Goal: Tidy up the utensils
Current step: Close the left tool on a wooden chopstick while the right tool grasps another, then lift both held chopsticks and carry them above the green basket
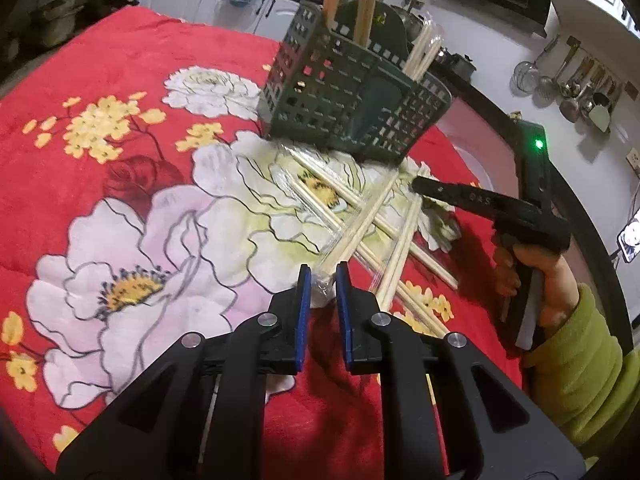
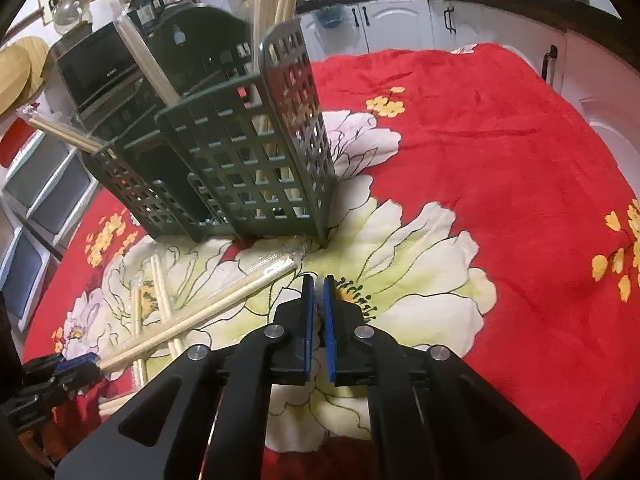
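A dark green slotted utensil holder (image 1: 352,96) (image 2: 248,152) stands on the cloth, with wrapped chopsticks (image 1: 366,4) upright inside. In front of it lie several loose chopstick pairs in clear film (image 1: 400,248) (image 2: 160,284), crossing one another. My left gripper (image 1: 320,274) (image 2: 86,360) is shut on the near end of one wrapped pair (image 1: 360,228) (image 2: 208,312). My right gripper (image 2: 318,280) (image 1: 416,186) sits at that pair's far end, close to the holder's base. Its blue pads are nearly together, with a bit of clear film showing between them.
A red floral cloth (image 2: 480,140) covers the table, bare to the right of the holder. A hand (image 1: 536,276) in a green sleeve (image 1: 580,360) carries the right gripper. White cabinets (image 2: 400,24) and hanging ladles (image 1: 572,88) line the walls behind.
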